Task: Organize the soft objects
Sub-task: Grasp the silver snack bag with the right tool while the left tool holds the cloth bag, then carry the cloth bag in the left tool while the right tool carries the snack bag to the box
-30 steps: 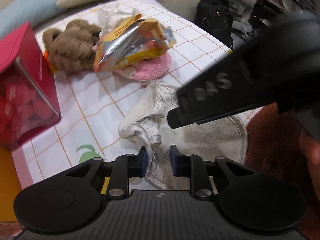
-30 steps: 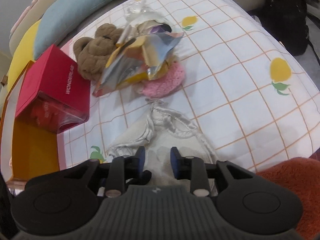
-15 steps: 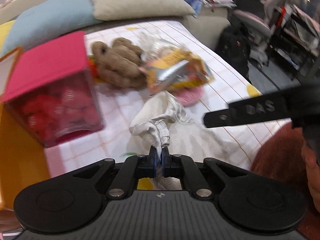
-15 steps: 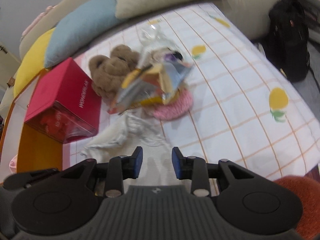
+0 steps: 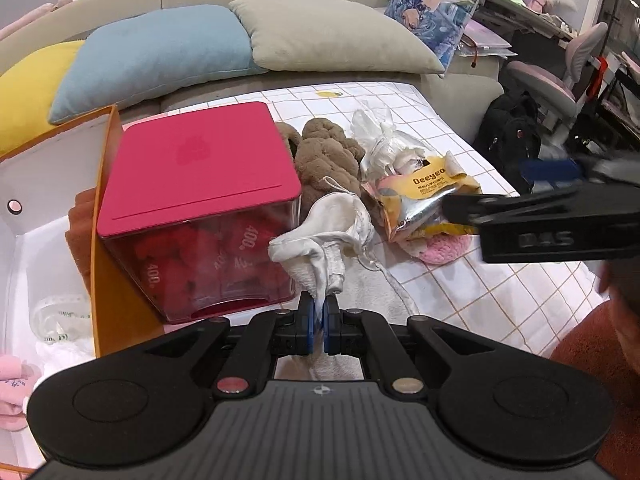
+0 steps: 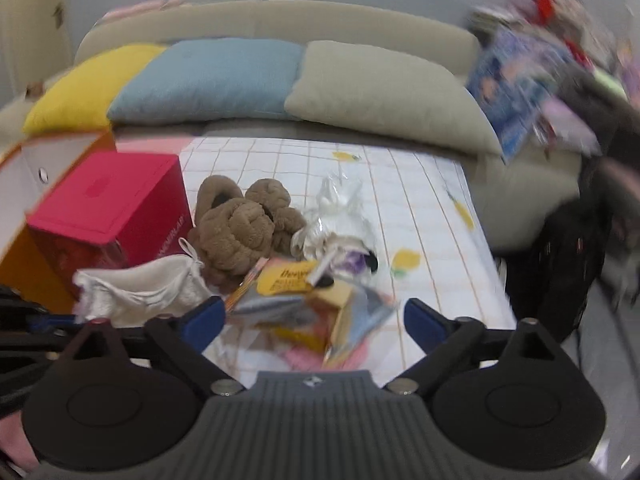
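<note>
The left gripper [image 5: 319, 322] is clenched on a fold of the white cloth [image 5: 320, 236], which rises bunched at centre frame, just right of the red box [image 5: 192, 184]. The right gripper [image 6: 312, 316] is spread wide, holding nothing, above the snack bags [image 6: 304, 300] at lower centre. The orange bin [image 5: 102, 216] at the left edge looks like the likely destination. To do this well, lift the cloth until its trailing part clears the checked sheet [image 5: 500, 280], then swing it left over the bin wall, minding the red box.
</note>
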`<state>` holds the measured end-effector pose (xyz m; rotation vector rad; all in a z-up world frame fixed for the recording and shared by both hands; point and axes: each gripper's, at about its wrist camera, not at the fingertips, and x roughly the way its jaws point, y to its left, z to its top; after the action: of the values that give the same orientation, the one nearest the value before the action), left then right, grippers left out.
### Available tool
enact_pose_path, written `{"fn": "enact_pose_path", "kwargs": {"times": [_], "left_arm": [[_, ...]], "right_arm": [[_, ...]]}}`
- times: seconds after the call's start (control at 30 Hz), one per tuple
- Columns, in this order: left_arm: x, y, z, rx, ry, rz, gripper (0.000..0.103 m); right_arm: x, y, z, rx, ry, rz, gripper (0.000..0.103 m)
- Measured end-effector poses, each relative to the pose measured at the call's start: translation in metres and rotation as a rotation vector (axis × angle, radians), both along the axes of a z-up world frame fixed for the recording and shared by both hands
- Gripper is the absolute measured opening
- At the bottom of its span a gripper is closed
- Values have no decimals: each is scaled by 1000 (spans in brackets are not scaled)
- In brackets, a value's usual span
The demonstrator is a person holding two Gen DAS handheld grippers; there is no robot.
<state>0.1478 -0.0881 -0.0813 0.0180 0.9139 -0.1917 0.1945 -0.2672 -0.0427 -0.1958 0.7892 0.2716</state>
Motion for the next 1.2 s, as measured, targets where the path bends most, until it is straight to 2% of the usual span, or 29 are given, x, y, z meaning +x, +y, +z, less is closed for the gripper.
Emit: {"fn": "enact_pose_path", "kwargs": {"times": [0.1,0.17,0.33,0.4,0.53,0.67,0.8,0.97,1.2], "left_arm": [[2,1,-1,-3,10,4,4],[2,4,0,-7,16,9,4],[4,3,-1,-8,26,9,4],[5,3,-1,-9,30,8,4],[6,4,-3,-17,39,12,4],[7,3,-4,-23,45,10,4],[5,4,-2,-29,40,6,4],[-1,7,3,-47,24,-1,4],[-17,13,16,-83,-12,-22,4]], "right_arm": [[12,14,-14,-151,-36,120,96],[19,19,-24,-217,-21,201,96],[35,18,-44,-224,52,274,93],[37,18,-48,-223,62,277,91],[34,18,-46,-211,65,266,73],[25,20,-47,-242,59,262,53],[17,24,-45,-272,33,267,46],[2,26,-28,-250,9,228,41],[-31,18,5,-100,34,119,39]]}}
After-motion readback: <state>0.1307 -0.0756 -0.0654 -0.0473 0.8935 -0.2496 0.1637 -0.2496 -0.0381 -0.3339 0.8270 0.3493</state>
